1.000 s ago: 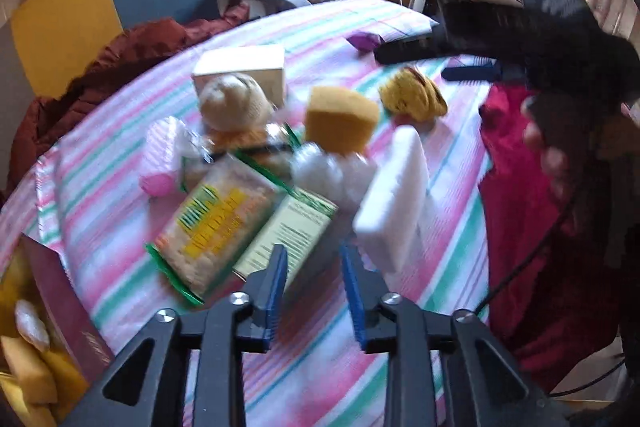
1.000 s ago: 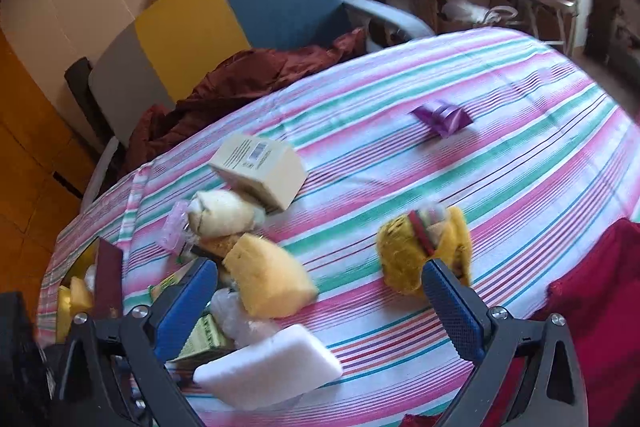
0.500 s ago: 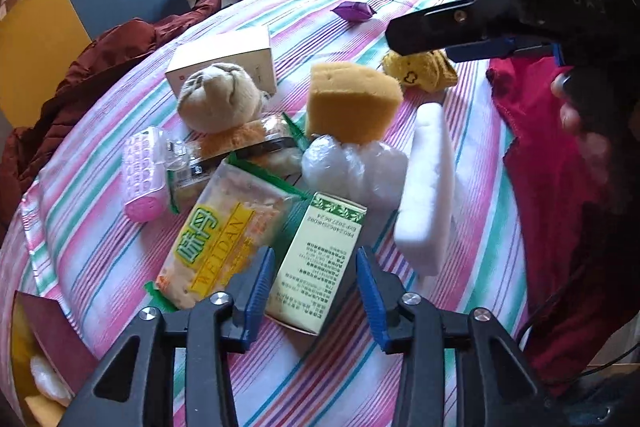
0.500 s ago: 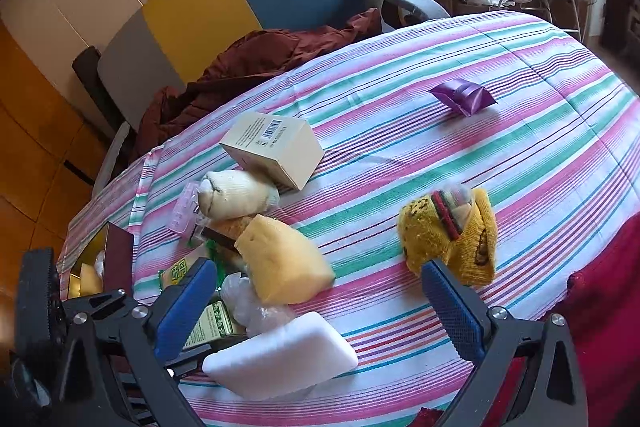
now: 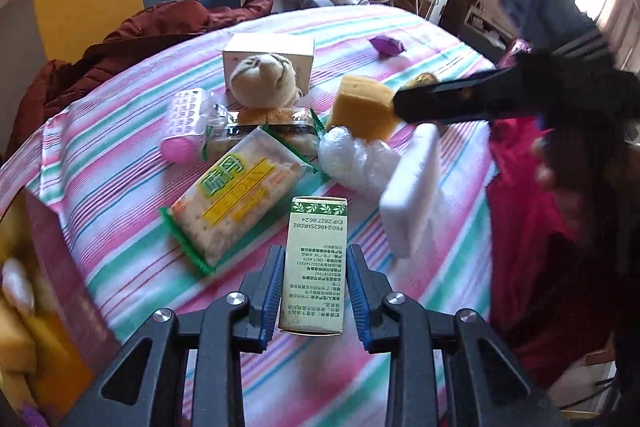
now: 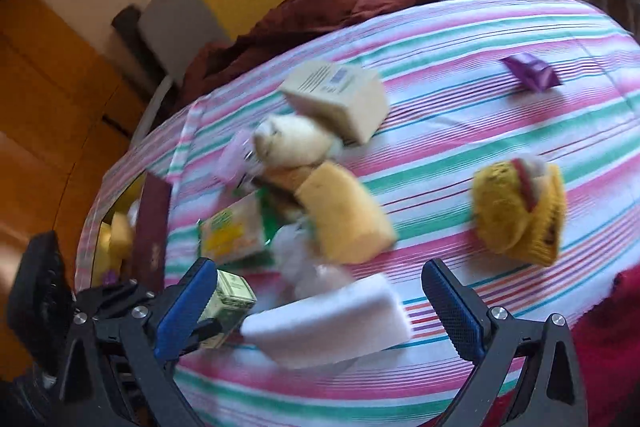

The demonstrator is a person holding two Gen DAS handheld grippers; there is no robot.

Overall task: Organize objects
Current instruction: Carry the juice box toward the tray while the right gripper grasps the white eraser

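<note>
My left gripper (image 5: 315, 255) is closing its jaws on a small green and white carton (image 5: 316, 227); the blue pads press both of its long sides. The right wrist view shows the same carton (image 6: 230, 297) at its lower left, in the left gripper. My right gripper (image 6: 319, 269) is wide open over a white foam block (image 6: 328, 319), which lies between its fingers untouched. One black right finger (image 5: 440, 101) reaches in above the yellow sponge (image 5: 360, 107). A cracker packet (image 5: 236, 203) lies flat just left of the carton.
On the striped tablecloth (image 5: 120, 187) are a clear plastic bag (image 5: 352, 159), plush bun (image 5: 264, 81), pink roller (image 5: 186, 123), cream box (image 5: 268, 53) and purple wrapper (image 5: 386, 45). A yellow knitted pouch (image 6: 520, 211) lies apart. A maroon box (image 5: 60, 267) stands left. Chairs stand behind.
My left gripper has moved up to the green carton and shut on it; the carton now stands up off the cloth. My right gripper has swung down towards the white foam block.
</note>
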